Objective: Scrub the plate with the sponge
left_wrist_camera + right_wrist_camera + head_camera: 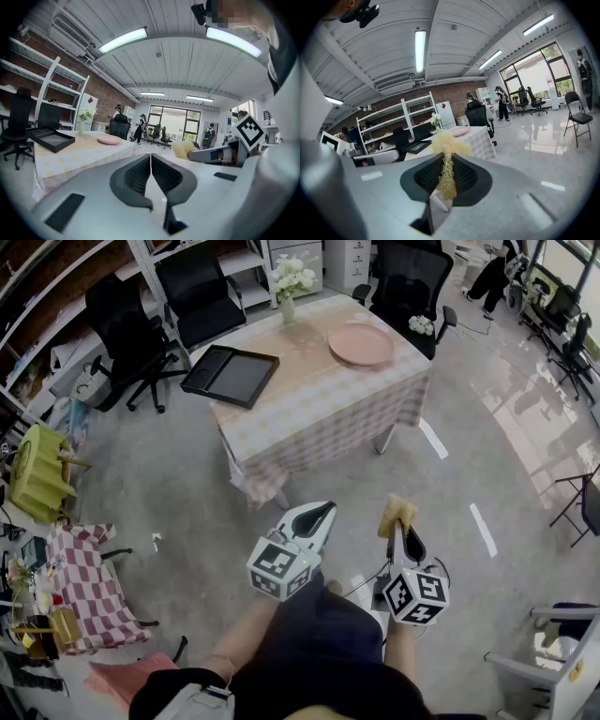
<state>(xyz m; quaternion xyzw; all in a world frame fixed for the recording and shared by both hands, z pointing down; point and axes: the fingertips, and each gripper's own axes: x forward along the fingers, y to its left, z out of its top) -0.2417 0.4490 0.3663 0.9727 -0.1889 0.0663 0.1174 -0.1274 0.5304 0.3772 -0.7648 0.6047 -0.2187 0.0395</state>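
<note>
Close to the person's body, both tools are held at waist height, well apart from the table. The left gripper (150,157) has its jaws pressed together with nothing between them. The right gripper (447,165) is clamped on the sponge (448,146), a yellow fibrous pad; only a thin strip of it sits between the jaws, while the bulk fans out past the tips.

That narrow pinch is the main risk, as I judge it: pressing sideways on a dish could drag the sponge out of the jaws. Farther off, the plate (361,344) lies on the table (319,404) near its far corner, and nothing holds it. On a cloth it may slide or spin under scrubbing unless the left gripper steadies it. A black tray (231,376) and a vase of flowers (290,289) stand on the same top, the vase near enough to be knocked by a wide swing.

How deep the sponge reaches between the jaws is hidden. Whether the plate is dirty or wet is too small to tell.
</note>
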